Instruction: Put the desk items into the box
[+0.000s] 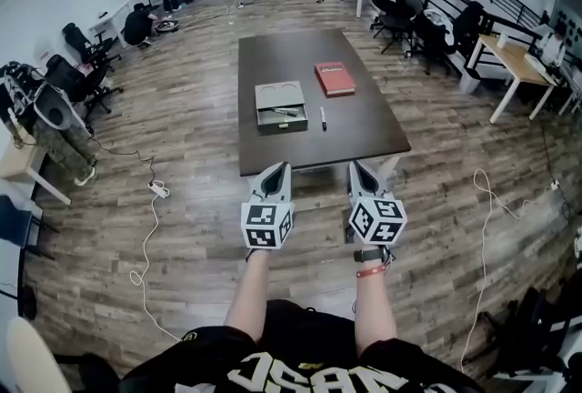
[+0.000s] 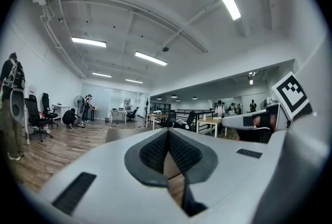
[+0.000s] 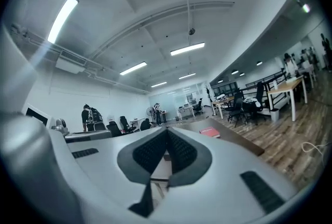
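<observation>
On the dark table (image 1: 364, 127) ahead lies an open grey box (image 1: 280, 105) with a small item inside. A red book (image 1: 334, 77) lies to its right, and a black pen (image 1: 322, 117) rests between them near the box's right side. My left gripper (image 1: 283, 167) and right gripper (image 1: 355, 167) hover side by side just short of the table's near edge, both shut with nothing between the jaws. In the left gripper view the left gripper (image 2: 167, 133) points level across the room. In the right gripper view the right gripper (image 3: 167, 131) does likewise, with the red book (image 3: 209, 131) in sight.
Office chairs (image 1: 77, 77) and a white cable (image 1: 150, 227) are on the wooden floor to the left. Desks with chairs (image 1: 427, 27) stand at the right and back. Another cable (image 1: 486, 227) trails on the floor at the right.
</observation>
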A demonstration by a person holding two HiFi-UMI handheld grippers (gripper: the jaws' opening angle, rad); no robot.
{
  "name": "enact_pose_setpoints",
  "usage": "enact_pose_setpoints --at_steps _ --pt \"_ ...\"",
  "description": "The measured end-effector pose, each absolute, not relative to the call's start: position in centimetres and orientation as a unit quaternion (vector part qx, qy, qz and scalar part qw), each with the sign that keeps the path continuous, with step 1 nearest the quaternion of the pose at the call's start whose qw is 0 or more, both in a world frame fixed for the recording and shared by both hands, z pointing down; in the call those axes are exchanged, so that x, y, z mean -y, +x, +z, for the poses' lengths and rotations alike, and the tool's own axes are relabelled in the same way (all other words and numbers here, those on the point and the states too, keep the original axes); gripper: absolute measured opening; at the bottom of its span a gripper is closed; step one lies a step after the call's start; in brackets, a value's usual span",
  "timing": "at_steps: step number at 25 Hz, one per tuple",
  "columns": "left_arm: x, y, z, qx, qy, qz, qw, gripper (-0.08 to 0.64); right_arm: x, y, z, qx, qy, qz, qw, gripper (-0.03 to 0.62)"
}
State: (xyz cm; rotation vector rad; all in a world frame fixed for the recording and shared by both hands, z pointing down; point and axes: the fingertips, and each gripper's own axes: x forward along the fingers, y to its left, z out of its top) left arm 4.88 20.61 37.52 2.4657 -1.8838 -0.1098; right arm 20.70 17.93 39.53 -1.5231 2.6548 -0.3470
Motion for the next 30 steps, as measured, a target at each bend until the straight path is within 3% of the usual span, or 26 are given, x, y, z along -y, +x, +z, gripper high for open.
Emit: enact_pose_setpoints --at_steps 13,30 --pt "-17.0 4.7 39.2 0.618 0.785 -0.035 0.025 0.008 -14.1 19.8 41.9 -0.871 -0.481 -0.103 -0.003 0.009" --pt "4.0 -4.6 38.1 0.602 0.797 -0.045 0.032 0.008 6.3 10.6 41.1 -0.864 -0.492 -0.11 -0.007 0.009"
